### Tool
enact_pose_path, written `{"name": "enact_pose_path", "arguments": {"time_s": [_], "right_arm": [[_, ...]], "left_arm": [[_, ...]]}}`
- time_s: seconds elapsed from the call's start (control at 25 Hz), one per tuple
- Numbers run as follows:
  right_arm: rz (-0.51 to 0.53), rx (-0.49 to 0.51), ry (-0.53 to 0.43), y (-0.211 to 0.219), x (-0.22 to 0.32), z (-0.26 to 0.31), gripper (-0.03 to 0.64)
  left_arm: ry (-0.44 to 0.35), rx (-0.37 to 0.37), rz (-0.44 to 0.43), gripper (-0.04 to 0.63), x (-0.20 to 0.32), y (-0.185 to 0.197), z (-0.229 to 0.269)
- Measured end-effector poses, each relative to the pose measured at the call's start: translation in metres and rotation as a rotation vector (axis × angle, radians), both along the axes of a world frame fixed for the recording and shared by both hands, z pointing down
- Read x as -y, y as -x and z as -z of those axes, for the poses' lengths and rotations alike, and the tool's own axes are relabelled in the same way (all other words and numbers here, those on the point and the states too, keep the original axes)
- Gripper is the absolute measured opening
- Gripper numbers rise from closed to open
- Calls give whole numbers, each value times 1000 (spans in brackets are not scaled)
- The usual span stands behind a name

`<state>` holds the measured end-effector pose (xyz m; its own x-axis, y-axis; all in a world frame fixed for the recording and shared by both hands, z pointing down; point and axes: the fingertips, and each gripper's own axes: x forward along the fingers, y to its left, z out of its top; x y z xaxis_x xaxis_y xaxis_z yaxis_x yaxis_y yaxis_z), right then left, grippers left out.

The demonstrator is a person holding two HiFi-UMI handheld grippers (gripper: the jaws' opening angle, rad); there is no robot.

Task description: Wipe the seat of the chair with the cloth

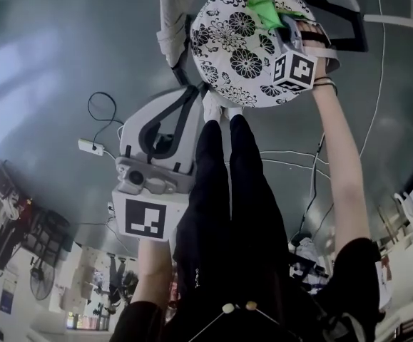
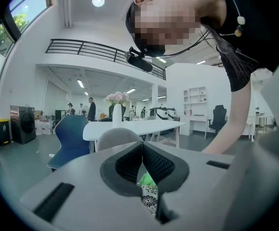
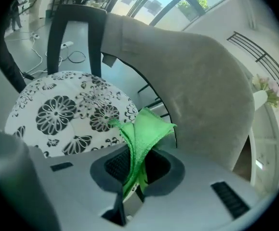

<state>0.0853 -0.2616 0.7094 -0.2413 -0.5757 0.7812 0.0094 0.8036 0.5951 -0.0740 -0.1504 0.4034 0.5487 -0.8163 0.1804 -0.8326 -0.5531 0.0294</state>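
Note:
The chair's round seat (image 1: 238,45) is white with a black flower print; it also fills the left of the right gripper view (image 3: 62,112). A green cloth (image 1: 265,9) lies on the far right part of the seat, and my right gripper (image 1: 286,26) is shut on it. In the right gripper view the cloth (image 3: 141,136) stands up out of the closed jaws (image 3: 135,174), over the seat's edge. My left gripper (image 1: 169,116) hangs low beside my legs, away from the seat, shut with nothing in it (image 2: 142,150).
The chair's grey backrest (image 3: 197,95) rises right behind the cloth. A white power strip (image 1: 90,147) and cables (image 1: 103,109) lie on the grey floor left of my legs. More cables (image 1: 313,191) run along the floor on the right.

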Motion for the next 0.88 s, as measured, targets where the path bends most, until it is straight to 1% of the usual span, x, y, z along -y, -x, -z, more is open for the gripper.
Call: {"name": "enact_pose_path", "arguments": {"time_s": [0.12,0.24,0.36,0.44,0.56,0.68,0.88], "right_arm": [[-69,-21,-12,-16,35,-17,51],[-125,-55,-40,-31,50,-31,51],[-113,-103,-90,-45,53,-37,49],[-104,-126,-87,-52,52,-41,49],[-110,-116,-44,-53,41,-47,49],[-88,-118,-19,-54,19,-51,49],[-44,-106,19,-51,-41,-58,49]], "left_arm": [[8,1,-11,6,1,-4,-3],[10,-7,-21,6,2,-8,-3],[10,-10,-43,6,2,-14,-4],[13,-11,-48,6,3,-15,-6],[19,-20,-39,6,3,-17,-8],[19,-32,-37,6,3,-20,-6],[12,-30,-41,6,6,-20,-2]]}}
